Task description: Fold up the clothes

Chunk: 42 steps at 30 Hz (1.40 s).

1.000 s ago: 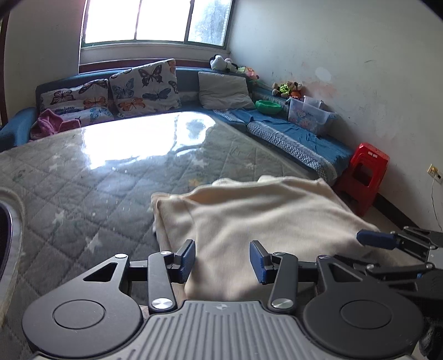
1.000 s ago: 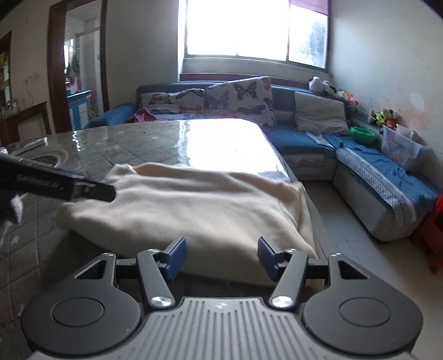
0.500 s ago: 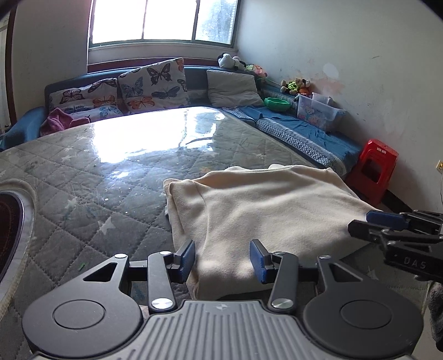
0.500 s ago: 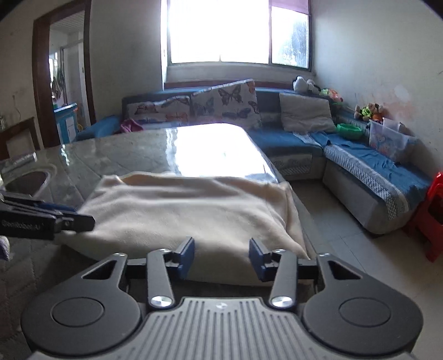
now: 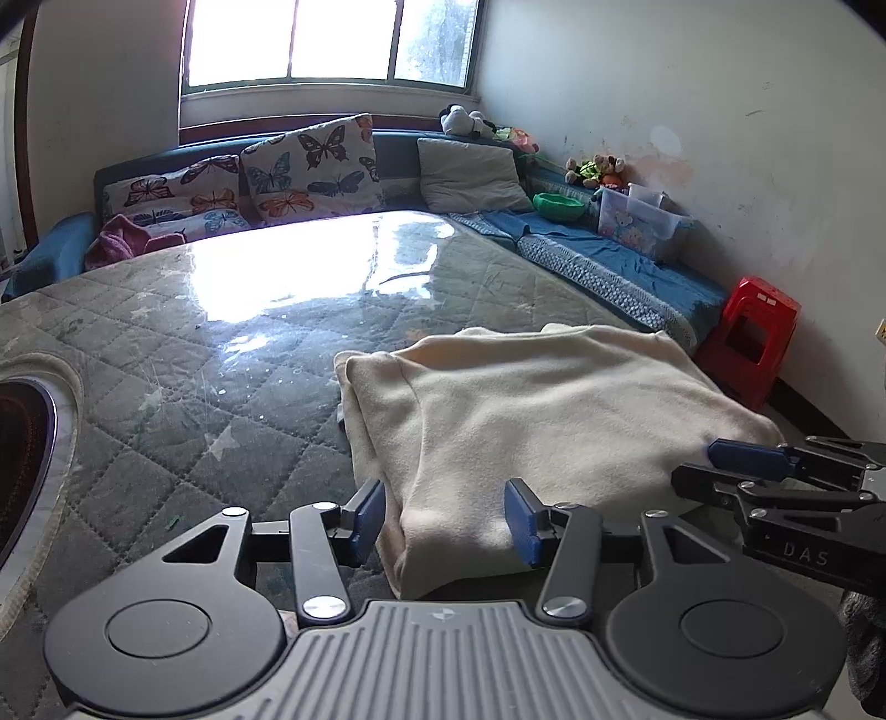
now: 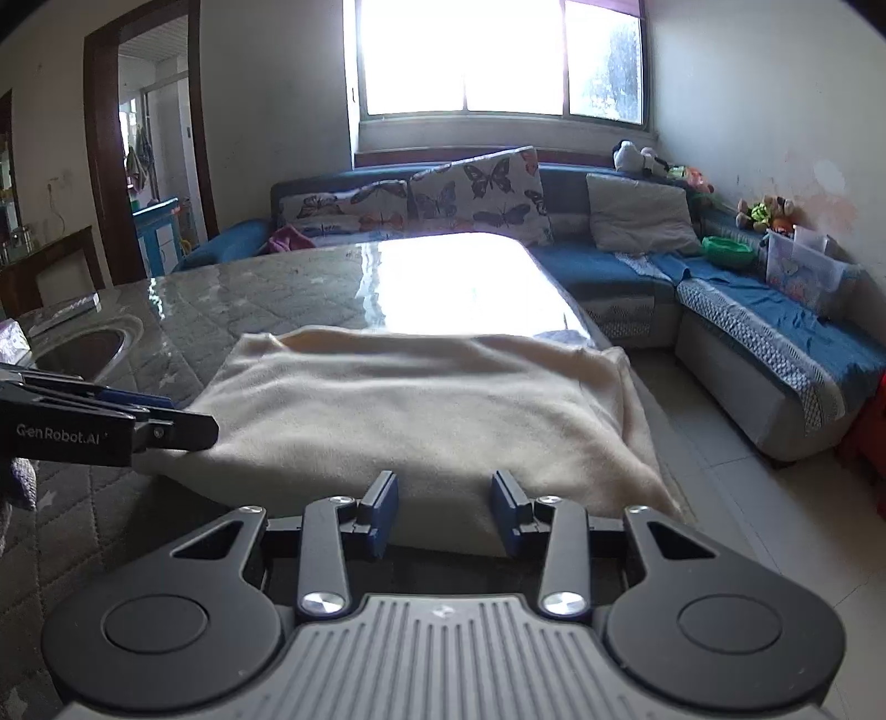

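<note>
The quilted grey table (image 5: 183,387) carries the folded cream garment (image 5: 542,410) at its near right corner, one side draping over the right edge. My left gripper (image 5: 446,518) and right gripper (image 6: 446,507) sit at the garment's near edge, jaws spread, gripping nothing.

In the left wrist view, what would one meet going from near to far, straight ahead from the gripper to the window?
Left gripper → cream garment → quilted table surface → butterfly cushion → window.
</note>
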Each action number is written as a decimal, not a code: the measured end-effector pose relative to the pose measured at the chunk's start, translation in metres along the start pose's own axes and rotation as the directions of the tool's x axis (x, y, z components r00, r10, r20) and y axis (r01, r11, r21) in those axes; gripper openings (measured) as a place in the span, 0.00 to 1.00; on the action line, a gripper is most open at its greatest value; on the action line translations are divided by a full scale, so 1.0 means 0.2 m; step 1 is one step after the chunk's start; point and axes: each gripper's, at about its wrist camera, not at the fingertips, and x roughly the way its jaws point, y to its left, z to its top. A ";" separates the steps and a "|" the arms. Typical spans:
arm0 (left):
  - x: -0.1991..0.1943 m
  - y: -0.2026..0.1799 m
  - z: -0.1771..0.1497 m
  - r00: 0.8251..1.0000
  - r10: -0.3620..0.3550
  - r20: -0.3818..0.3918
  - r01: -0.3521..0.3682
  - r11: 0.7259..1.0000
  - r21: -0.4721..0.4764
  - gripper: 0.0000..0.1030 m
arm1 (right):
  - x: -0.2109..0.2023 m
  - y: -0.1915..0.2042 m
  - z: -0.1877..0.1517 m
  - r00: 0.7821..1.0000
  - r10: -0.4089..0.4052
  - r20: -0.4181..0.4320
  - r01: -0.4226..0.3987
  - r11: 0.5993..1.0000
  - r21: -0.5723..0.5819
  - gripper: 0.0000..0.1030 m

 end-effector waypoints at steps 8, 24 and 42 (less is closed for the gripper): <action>-0.04 0.02 -0.01 1.000 0.008 0.008 -0.008 1.000 -0.016 0.50 | -0.03 0.10 0.05 0.998 0.055 0.033 -0.054 0.998 -0.030 0.37; -0.07 0.10 -0.04 1.000 0.028 0.004 -0.028 0.998 -0.061 0.52 | 0.04 0.33 0.08 0.989 0.147 0.012 -0.144 0.979 -0.146 0.37; -0.12 0.09 -0.07 0.999 0.041 -0.015 -0.042 0.997 -0.059 0.76 | -0.07 0.26 0.01 0.997 0.079 0.024 -0.076 0.991 -0.111 0.72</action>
